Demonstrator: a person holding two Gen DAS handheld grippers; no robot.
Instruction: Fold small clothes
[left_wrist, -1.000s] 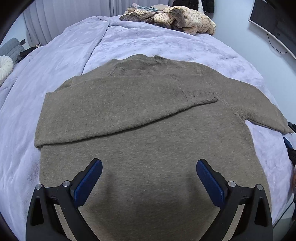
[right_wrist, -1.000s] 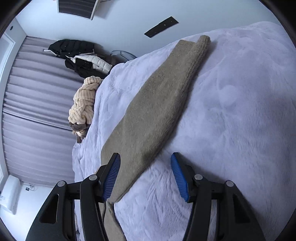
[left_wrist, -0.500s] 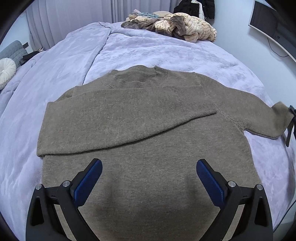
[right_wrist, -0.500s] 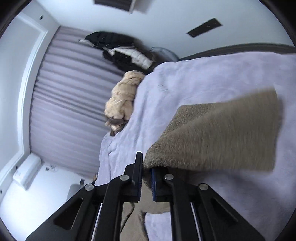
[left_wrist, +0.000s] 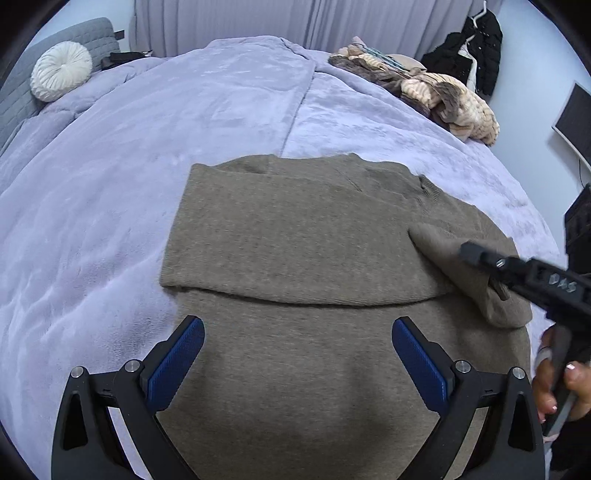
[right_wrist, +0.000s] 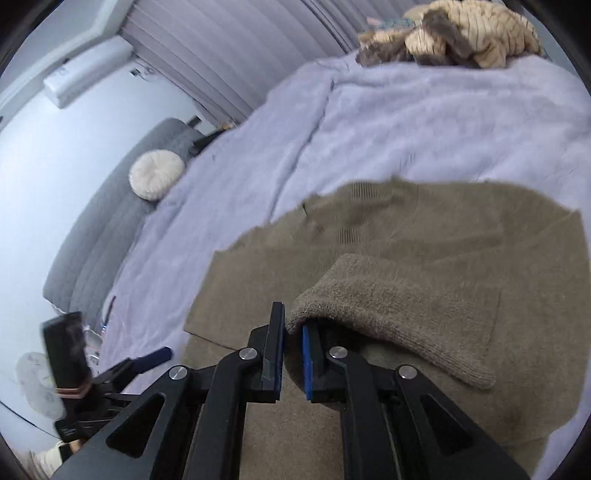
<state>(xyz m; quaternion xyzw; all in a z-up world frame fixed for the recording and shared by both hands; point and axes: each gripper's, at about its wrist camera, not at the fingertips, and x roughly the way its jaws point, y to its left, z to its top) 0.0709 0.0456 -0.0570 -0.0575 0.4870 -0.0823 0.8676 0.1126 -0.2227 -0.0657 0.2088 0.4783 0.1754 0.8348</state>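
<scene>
Sweater (left_wrist: 306, 332): olive-brown knit, lies flat on lavender blanket (left_wrist: 166, 122), directly ahead of and under both tongs. One sleeve (left_wrist: 295, 251) is folded across the chest, ahead of the L tongs' tips, its lower edge running side to side. The other sleeve's cuff (right_wrist: 388, 306) is lifted off the body and draped just ahead-right of the R tongs' tips, doubled back over the chest.

R gripper (right_wrist: 293, 354): jaws nearly together and opening at this moment. Cuff edge sits between the blue pads at their upper end; right pad (right_wrist: 307, 363) touches the knit, a narrow gap shows beside the left pad. Grip reads as still clamped on the cuff, barely. In the L wrist view the same tool enters from the right, over the sweater's right edge, w/ a person's hand (left_wrist: 554, 380) behind it.

L gripper (left_wrist: 297, 369): released, jaws wide apart, nothing between pads. Hangs above the sweater's lower body, angled down.

Beyond the tongs, far end of blanket: heap of cream and brown clothes (left_wrist: 436, 92), ahead-right. Round white cushion (left_wrist: 61, 70) on grey headboard (left_wrist: 22, 74), ahead-left. Dark jacket (left_wrist: 476, 48) hangs by the curtains (left_wrist: 258, 18), far right.
</scene>
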